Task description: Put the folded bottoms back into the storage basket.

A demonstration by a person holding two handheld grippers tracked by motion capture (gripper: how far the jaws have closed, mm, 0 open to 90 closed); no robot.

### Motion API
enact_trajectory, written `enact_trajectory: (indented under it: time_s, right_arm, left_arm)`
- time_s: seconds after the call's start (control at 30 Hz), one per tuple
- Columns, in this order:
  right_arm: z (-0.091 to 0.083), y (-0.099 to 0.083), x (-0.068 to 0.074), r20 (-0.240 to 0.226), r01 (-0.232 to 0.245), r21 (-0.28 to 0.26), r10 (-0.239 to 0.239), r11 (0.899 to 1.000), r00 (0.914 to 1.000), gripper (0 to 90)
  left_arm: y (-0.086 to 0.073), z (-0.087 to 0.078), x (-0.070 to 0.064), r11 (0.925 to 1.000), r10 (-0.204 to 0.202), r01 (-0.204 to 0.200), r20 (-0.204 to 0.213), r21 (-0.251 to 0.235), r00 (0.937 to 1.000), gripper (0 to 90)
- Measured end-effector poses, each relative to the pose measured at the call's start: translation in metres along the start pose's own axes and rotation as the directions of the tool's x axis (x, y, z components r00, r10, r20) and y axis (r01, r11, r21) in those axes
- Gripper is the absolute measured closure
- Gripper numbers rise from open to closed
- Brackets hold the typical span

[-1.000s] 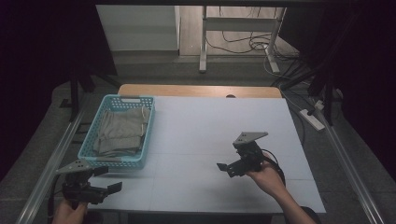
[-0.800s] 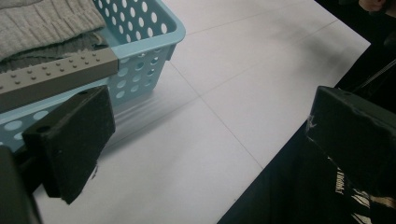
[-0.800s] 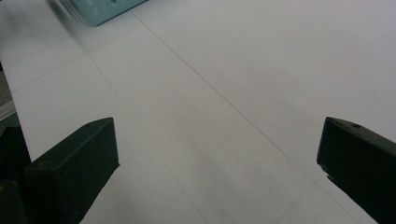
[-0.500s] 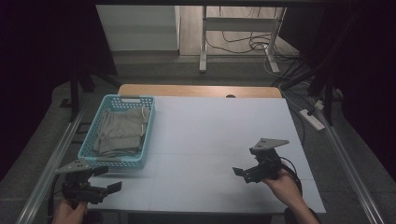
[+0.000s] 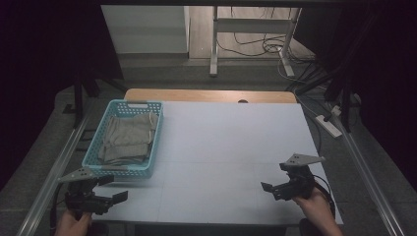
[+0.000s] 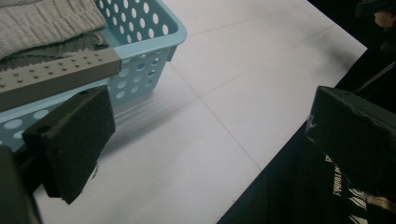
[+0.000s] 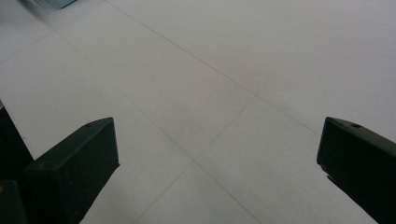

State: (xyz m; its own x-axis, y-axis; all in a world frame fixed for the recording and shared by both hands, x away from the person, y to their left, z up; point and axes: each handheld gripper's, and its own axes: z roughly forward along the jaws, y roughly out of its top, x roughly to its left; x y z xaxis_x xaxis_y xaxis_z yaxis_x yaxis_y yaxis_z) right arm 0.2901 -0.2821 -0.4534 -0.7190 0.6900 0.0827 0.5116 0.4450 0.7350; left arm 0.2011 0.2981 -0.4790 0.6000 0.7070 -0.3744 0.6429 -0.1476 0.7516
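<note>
A light blue perforated basket [image 5: 126,171] stands at the left of the white table [image 5: 231,142], with folded grey cloth [image 5: 129,137] inside. My left gripper [image 5: 112,189] hovers open at the table's near left corner, just in front of the basket. In the left gripper view the open left gripper [image 6: 210,140] has only bare table between its jaws, with the basket [image 6: 144,70] and cloth [image 6: 46,18] beside the left jaw. My right gripper [image 5: 275,180] is held open near the front right edge. The right gripper [image 7: 215,163] looks over bare white table.
A wooden strip [image 5: 206,95] runs along the table's far edge. Metal rails [image 5: 54,172] flank both sides. A power strip [image 5: 328,125] and cables lie on the floor at the right. A table frame [image 5: 215,39] stands beyond.
My right gripper has pulled back from mid-table toward the near right edge, still open. The left gripper and the basket have stayed put.
</note>
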Motion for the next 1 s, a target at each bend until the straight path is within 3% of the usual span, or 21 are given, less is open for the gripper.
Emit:
enact_trajectory:
  time_s: [0.43, 0.6, 1.0]
  right_arm:
    - [-0.022, -0.022, -0.010, 0.017, -0.076, -0.023, 0.076, 0.997, 0.9969, 0.0]
    - [-0.030, -0.026, -0.013, 0.001, -0.110, -0.063, 0.110, 0.992, 0.9939, 0.0]
    - [-0.042, -0.033, -0.010, 0.045, -0.108, -0.062, 0.111, 0.992, 0.9928, 0.0]
  left_arm:
    - [-0.001, -0.001, 0.002, 0.9998, -0.013, 0.013, 0.014, -0.014, 0.9998, 1.9]
    - [-0.001, -0.001, 0.002, 0.9998, -0.014, 0.014, 0.016, -0.015, 0.9998, 1.9]
    - [-0.001, -0.001, 0.002, 0.9998, -0.014, 0.014, 0.012, -0.014, 0.9998, 1.7]
